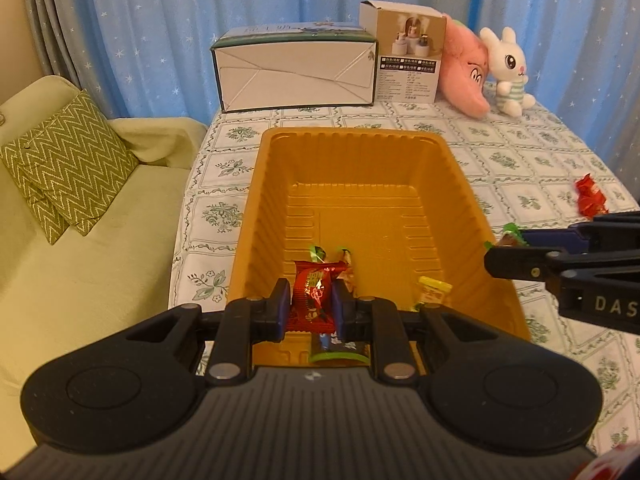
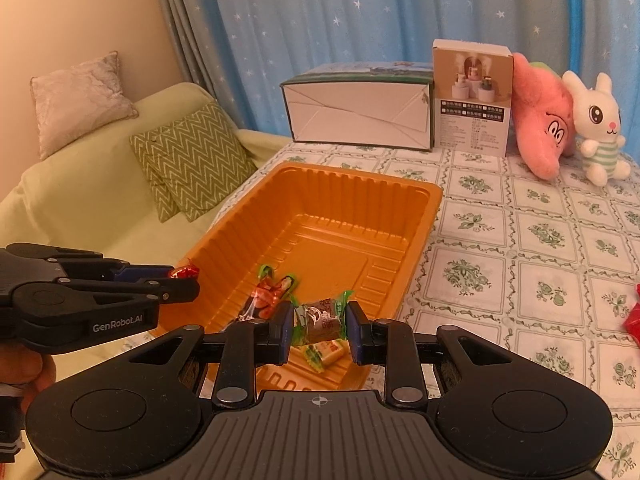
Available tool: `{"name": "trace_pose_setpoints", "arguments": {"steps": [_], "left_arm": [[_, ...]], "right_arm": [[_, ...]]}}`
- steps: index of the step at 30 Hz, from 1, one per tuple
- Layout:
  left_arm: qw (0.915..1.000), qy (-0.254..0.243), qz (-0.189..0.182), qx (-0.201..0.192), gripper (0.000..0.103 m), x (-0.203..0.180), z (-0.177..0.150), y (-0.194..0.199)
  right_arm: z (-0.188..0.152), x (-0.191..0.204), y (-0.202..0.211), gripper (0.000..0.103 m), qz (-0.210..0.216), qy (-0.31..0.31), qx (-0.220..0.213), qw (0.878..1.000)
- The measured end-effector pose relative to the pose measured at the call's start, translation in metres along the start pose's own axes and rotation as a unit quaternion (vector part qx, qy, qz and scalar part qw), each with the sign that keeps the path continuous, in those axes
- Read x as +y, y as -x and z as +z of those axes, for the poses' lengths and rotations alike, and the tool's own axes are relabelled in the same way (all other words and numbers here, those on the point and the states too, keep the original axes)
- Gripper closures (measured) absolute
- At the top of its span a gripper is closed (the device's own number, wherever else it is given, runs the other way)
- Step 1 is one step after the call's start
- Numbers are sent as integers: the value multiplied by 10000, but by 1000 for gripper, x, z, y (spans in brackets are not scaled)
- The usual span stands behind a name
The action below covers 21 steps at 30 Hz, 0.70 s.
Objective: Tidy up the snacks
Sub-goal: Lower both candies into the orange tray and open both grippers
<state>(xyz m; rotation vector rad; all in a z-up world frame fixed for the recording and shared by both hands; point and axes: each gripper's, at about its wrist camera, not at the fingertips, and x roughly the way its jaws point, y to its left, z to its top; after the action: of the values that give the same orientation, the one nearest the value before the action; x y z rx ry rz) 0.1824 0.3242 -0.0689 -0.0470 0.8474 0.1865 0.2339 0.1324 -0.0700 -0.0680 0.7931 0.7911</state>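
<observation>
With my left gripper (image 1: 308, 308) clamping a red snack (image 1: 314, 294) and my right gripper (image 2: 320, 330) a brown candy (image 2: 320, 320), I should release low inside the tray (image 1: 360, 136).

Orange tray (image 1: 460, 184): far half of floor bare, open from above. Near half taken by loose wrapped candies (image 1: 434, 290). Both hand-held grippers sit over the near end, left hand-held gripper (image 1: 310, 304) and right hand-held gripper (image 2: 319, 330) side by side, near each other. Surface (image 2: 520, 248) right of tray is open up to a red packet (image 1: 590, 200). Behind the tray: a long box (image 1: 296, 74), a carton (image 1: 408, 56) and plush toys (image 1: 508, 68).
</observation>
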Motion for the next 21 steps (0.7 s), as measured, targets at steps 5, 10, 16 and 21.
{"name": "trace_pose_setpoints", "arguments": {"steps": [5, 10, 16, 21], "left_arm": [[10000, -27, 46, 4, 75, 1, -2, -9], [9999, 37, 77, -136, 64, 5, -5, -2], [9996, 25, 163, -218, 64, 9, -9, 13], [9994, 131, 198, -250, 64, 16, -13, 22]], "right_arm": [[0, -2, -5, 75, -26, -58, 30, 10000], [-2, -5, -7, 75, -25, -92, 65, 9999], [-3, -2, -10, 75, 41, -121, 113, 9999], [0, 3, -11, 75, 126, -162, 70, 9998]]}}
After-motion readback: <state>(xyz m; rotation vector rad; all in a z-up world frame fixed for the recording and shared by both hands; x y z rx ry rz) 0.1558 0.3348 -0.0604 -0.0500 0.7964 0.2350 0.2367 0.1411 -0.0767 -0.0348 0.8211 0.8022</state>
